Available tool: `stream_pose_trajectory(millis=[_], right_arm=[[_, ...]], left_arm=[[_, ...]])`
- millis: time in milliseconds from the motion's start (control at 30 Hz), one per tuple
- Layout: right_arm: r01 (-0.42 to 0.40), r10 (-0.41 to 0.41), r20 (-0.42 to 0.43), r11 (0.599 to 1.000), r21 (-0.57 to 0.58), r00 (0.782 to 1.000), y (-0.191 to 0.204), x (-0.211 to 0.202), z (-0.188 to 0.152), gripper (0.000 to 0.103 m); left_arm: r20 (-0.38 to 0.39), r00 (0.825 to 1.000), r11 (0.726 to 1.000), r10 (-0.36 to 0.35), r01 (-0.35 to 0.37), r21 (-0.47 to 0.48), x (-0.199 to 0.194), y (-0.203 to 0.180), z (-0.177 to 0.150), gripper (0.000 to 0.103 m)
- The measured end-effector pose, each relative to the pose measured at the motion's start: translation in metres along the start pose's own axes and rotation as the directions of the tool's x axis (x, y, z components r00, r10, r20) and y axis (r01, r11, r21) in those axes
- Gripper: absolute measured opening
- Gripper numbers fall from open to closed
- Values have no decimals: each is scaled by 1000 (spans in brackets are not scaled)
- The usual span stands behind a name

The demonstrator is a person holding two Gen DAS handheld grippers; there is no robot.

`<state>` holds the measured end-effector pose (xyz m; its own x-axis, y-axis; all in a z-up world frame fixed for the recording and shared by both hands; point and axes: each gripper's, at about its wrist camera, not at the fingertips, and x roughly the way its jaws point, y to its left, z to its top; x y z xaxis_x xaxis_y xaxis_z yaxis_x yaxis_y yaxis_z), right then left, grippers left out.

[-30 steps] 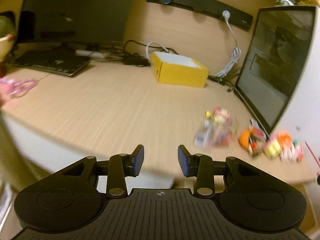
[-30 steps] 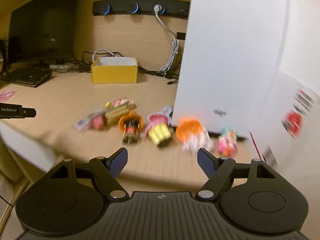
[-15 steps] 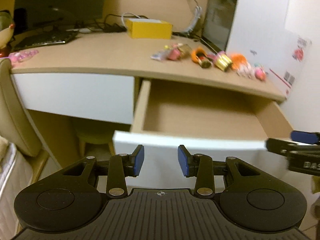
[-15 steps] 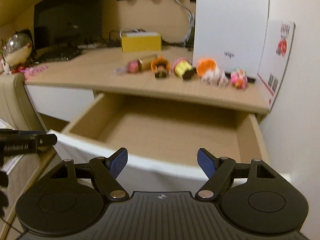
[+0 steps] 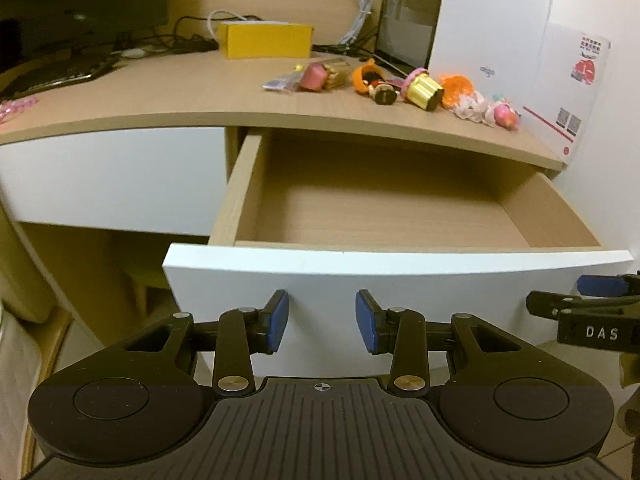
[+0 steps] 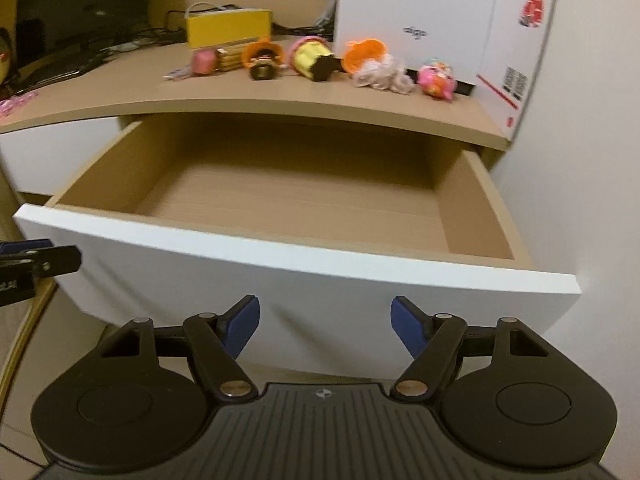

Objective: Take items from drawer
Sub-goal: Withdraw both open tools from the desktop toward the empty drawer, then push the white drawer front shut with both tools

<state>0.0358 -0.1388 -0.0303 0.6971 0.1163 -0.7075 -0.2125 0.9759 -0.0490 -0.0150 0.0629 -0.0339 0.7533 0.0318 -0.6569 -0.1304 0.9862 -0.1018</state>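
Left wrist view, largest first: pale wooden desk top (image 5: 180, 96), and under its edge the drawer (image 5: 360, 276), pulled well out, floor bare in both views, with only the strip just behind the white front hidden. Stiff board, surely not light; no handle seen, so probably best taken by the top edge of the front. Up on the desk, in a row before the white box (image 5: 480, 20), well apart from the drawer: small toys (image 5: 420, 88). Likely light; rounded hard ones may roll or slip, so better pinched across the middle; frilly one (image 5: 470, 104) soft, would give under the pads. Left gripper (image 5: 322, 320) open, holding nothing, low before the front. Right gripper (image 6: 325, 328) closing slightly, nothing between the jaws.
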Motion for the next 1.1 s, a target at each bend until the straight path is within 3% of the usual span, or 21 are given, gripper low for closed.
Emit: stream_pose_trajectory(millis=[267,767,1100], right_arm=[[26,-25,-10,995,93,1000,-6,11,9,73],[108,-111,32,991,84,993,2,72,64,73],[150,-157,61,984,98,986,5,110,101,73]], left_arm=[[-19,998,998,-66,65,-26,13,14,10,40],[-18,991,991,-136,136,-1,81,29,70,40],[-1,990,989,-143,143,39,125,33,101,40]])
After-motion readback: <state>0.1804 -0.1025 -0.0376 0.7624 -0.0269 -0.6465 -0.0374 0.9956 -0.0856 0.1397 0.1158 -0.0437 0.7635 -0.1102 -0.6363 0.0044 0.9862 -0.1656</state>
